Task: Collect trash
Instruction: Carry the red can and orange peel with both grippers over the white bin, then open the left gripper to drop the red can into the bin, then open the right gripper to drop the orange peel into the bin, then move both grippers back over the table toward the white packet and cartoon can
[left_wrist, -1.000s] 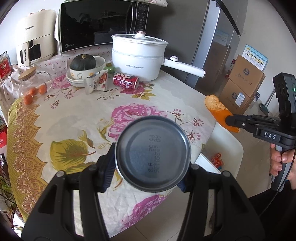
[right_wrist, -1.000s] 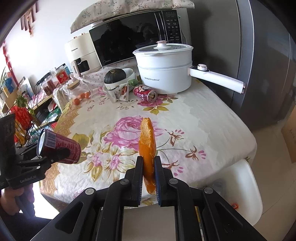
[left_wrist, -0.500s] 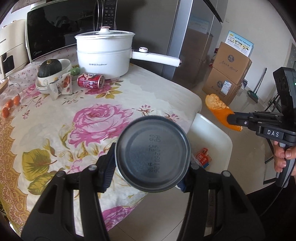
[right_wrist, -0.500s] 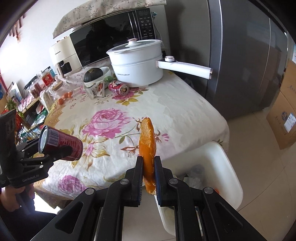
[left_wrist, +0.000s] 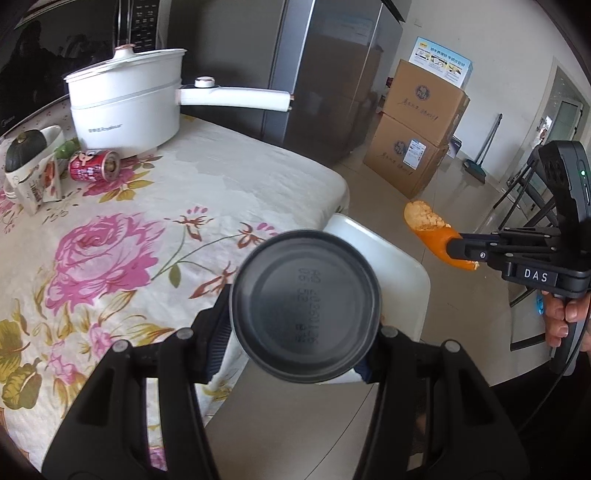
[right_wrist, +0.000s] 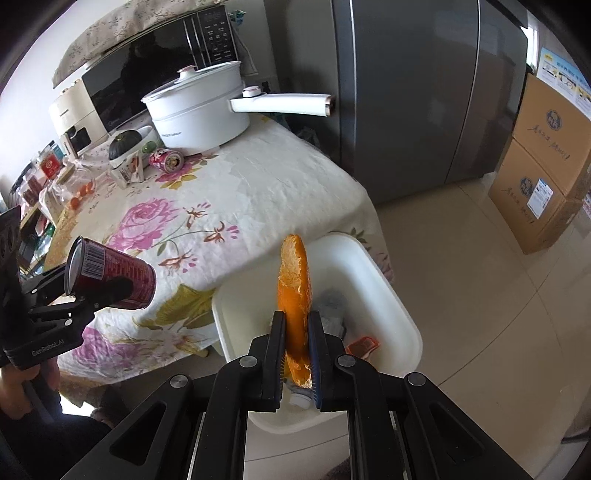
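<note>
Over bin (right_wrist: 402, 314): peel (right_wrist: 295, 291) upright, lengthwise.

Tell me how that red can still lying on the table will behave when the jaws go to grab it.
The red can lies on its side on the tablecloth, so a nudge would probably roll it. Its end looks opened, so it is likely empty, light, and may dent under a hard squeeze. The white pot close behind might stop it.

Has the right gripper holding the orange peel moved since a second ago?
Yes. The right gripper carried the orange peel off the floral tablecloth toward the table's end; it now hangs above the white plastic bin.
</note>
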